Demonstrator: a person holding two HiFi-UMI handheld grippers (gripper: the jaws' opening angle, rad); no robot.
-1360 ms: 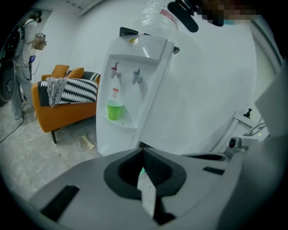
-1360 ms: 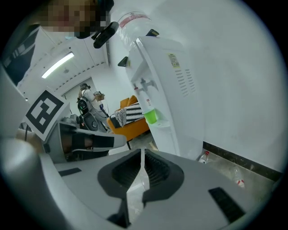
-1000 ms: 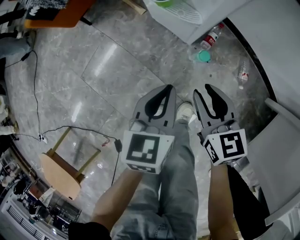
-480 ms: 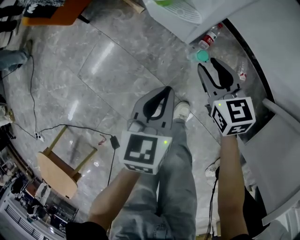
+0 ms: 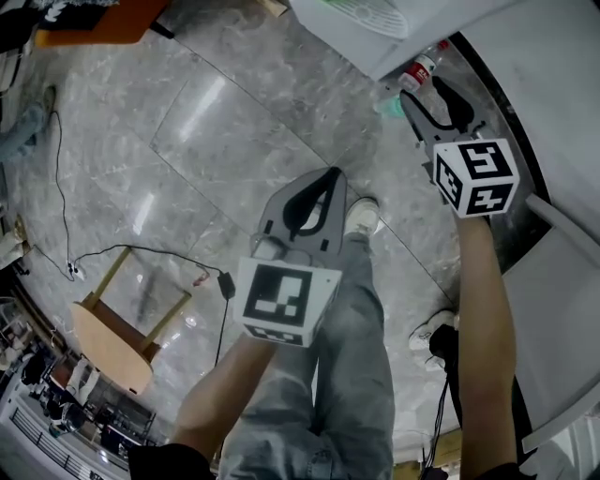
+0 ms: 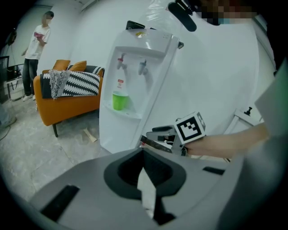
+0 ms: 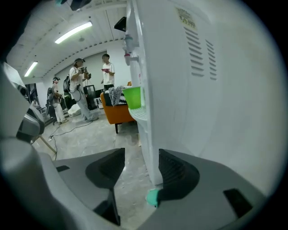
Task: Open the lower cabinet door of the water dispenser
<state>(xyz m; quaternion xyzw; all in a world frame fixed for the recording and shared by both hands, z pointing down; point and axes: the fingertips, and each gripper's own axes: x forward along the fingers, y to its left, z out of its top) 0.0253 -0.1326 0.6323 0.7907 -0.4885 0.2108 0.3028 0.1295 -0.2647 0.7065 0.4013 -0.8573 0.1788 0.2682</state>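
The white water dispenser [image 6: 135,85] stands against the wall with a green cup [image 6: 119,100] on its tray; its lower cabinet door [image 6: 114,132] is closed. In the head view only its top [image 5: 366,28] shows. My right gripper [image 5: 429,94] reaches low beside the dispenser's base, and its jaws are opening. The dispenser's front corner edge [image 7: 150,134] runs between them with neither pad pressing on it. From the left gripper view, the right gripper [image 6: 155,134] sits at the cabinet's lower right. My left gripper [image 5: 330,174] hangs back over the floor, its jaw tips together and nothing in them.
Plastic bottles [image 5: 419,70] and a teal cap [image 7: 153,196] lie on the floor by the dispenser's base. A wooden stool [image 5: 117,337] and a cable [image 5: 141,253] are at the left. An orange sofa [image 6: 67,96] stands beyond; people [image 7: 81,90] stand further off.
My right gripper has moved up the head view to the dispenser's base, and its jaws have spread wider. The left gripper has stayed where it was.
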